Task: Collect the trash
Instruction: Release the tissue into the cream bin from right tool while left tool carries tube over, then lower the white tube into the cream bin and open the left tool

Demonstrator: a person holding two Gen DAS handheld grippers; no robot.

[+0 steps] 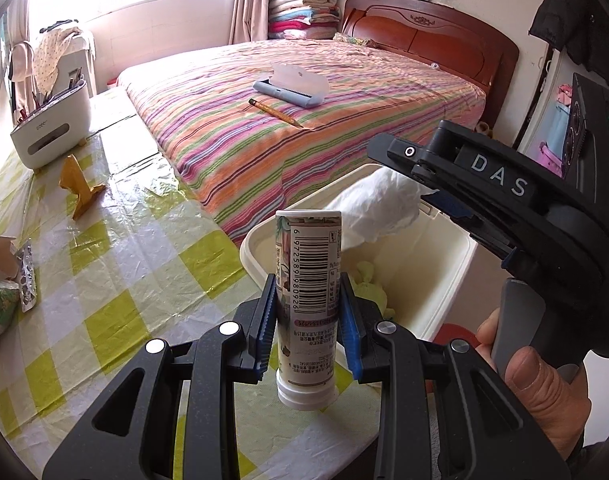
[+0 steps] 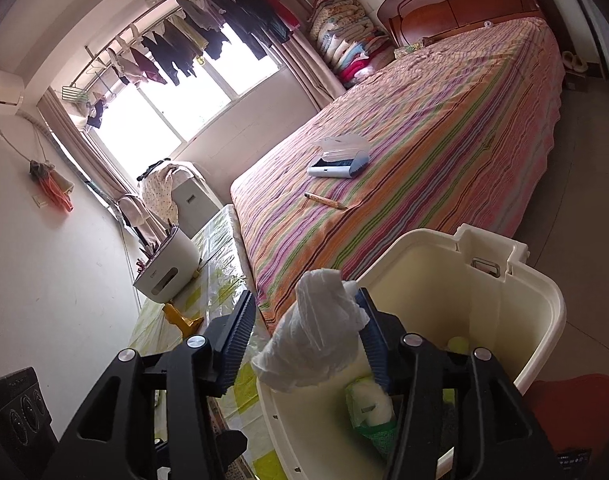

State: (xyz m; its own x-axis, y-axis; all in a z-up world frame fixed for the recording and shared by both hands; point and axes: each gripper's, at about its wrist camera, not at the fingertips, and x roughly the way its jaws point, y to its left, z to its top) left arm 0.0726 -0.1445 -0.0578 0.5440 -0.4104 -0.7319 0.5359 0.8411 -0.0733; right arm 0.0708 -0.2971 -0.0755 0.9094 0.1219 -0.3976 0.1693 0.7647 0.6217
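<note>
Tube clamped in left gripper.

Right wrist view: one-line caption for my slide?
Open right gripper releases white plastic bag over cream bin.

A: The left wrist view rides on the left gripper, looking forward and down along its fingers over the table with the yellow-and-white checked plastic cover; the cream plastic bin sits close below and to its right.

B: The right wrist view sits on the right gripper, rolled so the room tilts, very near over the same bin.

A: Both face the bed with the striped multicoloured cover, with its carved reddish wooden headboard at the far end.

B: They share the bed, the bin, the table and the bright window. The left view also catches the right gripper from the side.
</note>
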